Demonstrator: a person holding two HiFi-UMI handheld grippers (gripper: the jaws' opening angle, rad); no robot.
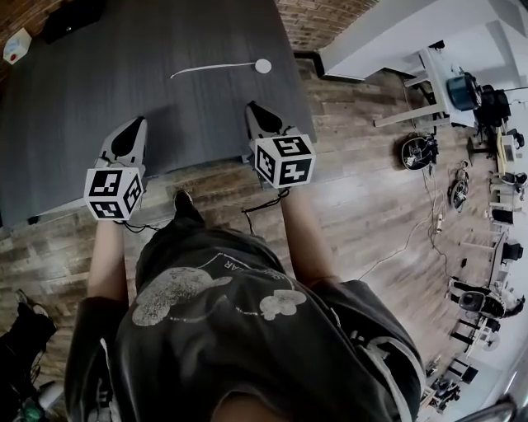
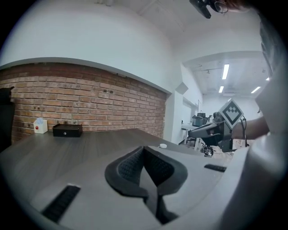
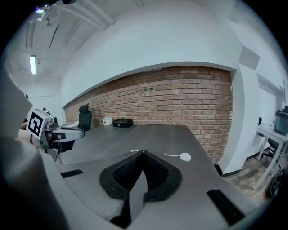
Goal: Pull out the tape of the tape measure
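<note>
Tape measure (image 1: pixel 262 66) lies on table (image 1: pixel 74 91), tape (image 1: pixel 210 67) drawn out; left claw (image 1: pixel 134 125) and right claw (image 1: pixel 254 110) both closed, empty.

In your right gripper view, the tape (image 3: pixel 173 155) runs left from the round tape measure (image 3: pixel 184 157), and its middle stretch is hidden behind the tips of the right gripper (image 3: pixel 143 152), whose jaws are pressed together. At mid-frame in your left gripper view, the tape measure is a white speck, too small to show any tape. In the head view, the top edge cuts off the black box (image 1: pixel 74 18) and the table (image 1: pixel 82 99).
</note>
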